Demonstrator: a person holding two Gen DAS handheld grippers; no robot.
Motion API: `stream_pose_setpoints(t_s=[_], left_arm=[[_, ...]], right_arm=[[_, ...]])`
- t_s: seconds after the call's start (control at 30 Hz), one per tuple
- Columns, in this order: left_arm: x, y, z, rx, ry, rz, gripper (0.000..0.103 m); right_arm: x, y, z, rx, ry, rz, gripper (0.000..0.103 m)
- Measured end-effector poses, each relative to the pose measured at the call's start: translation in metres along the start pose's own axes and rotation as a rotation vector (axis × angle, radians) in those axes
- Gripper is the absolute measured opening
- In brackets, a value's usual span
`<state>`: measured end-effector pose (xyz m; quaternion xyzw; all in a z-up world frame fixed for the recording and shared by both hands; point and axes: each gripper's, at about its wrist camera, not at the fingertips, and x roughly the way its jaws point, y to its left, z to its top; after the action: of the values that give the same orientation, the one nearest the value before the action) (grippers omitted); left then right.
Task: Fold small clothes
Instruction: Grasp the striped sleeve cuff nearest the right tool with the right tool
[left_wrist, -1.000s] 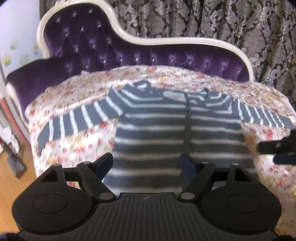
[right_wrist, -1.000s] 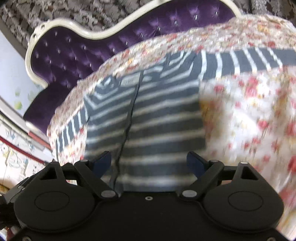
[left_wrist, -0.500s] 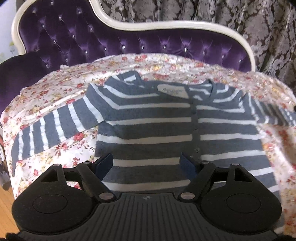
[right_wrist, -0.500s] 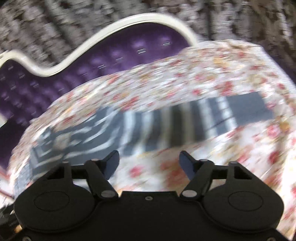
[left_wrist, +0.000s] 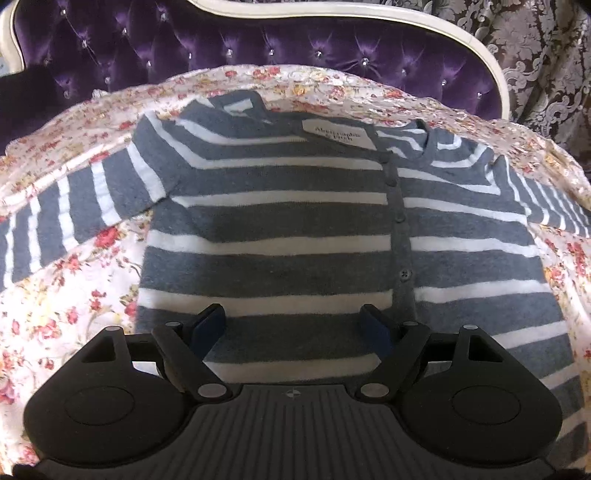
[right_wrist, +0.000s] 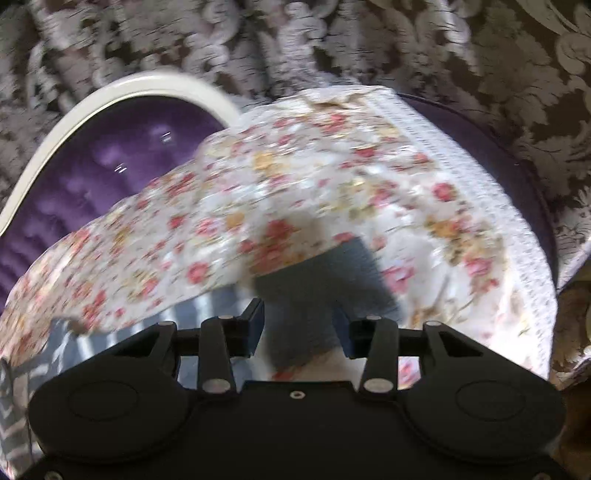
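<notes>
A grey cardigan with white stripes lies flat, front up, on a floral cloth, sleeves spread to both sides, white label at the collar. My left gripper is open and empty, hovering low over the cardigan's lower middle. In the blurred right wrist view, the end of the right sleeve lies on the cloth between the fingers of my right gripper. Its jaws stand partly closed around the cuff with a gap still showing. The sleeve's striped part runs off to the left.
The floral cloth covers a purple tufted sofa with a cream frame. Its fringed edge ends just right of the sleeve. A patterned brown curtain hangs behind.
My left gripper has moved forward and lower over the cardigan. My right gripper has swung right along the sleeve to its cuff, and its jaws have narrowed.
</notes>
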<state>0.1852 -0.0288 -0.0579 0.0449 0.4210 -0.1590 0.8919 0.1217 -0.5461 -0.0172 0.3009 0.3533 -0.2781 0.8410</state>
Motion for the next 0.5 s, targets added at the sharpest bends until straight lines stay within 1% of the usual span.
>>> stream_pose_setpoints(t_s=[0.13, 0.3, 0.37, 0.47, 0.5], left_arm=[[0.002, -0.004, -0.001, 0.017, -0.022, 0.01, 0.082], [0.005, -0.003, -0.001, -0.005, -0.017, 0.007, 0.087], [0.005, -0.002, 0.0, -0.01, -0.011, 0.006, 0.088], [0.005, -0.002, 0.001, -0.011, -0.005, 0.001, 0.087], [0.005, -0.002, 0.002, -0.003, -0.009, -0.008, 0.087]], right_arm=[[0.008, -0.019, 0.01, 0.04, -0.02, -0.06, 0.054], [0.023, -0.035, 0.013, 0.061, 0.007, -0.11, 0.055], [0.027, -0.041, 0.012, 0.073, 0.009, -0.111, 0.055], [0.029, -0.048, 0.009, 0.101, 0.008, -0.081, 0.057], [0.03, -0.048, 0.009, 0.099, 0.008, -0.078, 0.052]])
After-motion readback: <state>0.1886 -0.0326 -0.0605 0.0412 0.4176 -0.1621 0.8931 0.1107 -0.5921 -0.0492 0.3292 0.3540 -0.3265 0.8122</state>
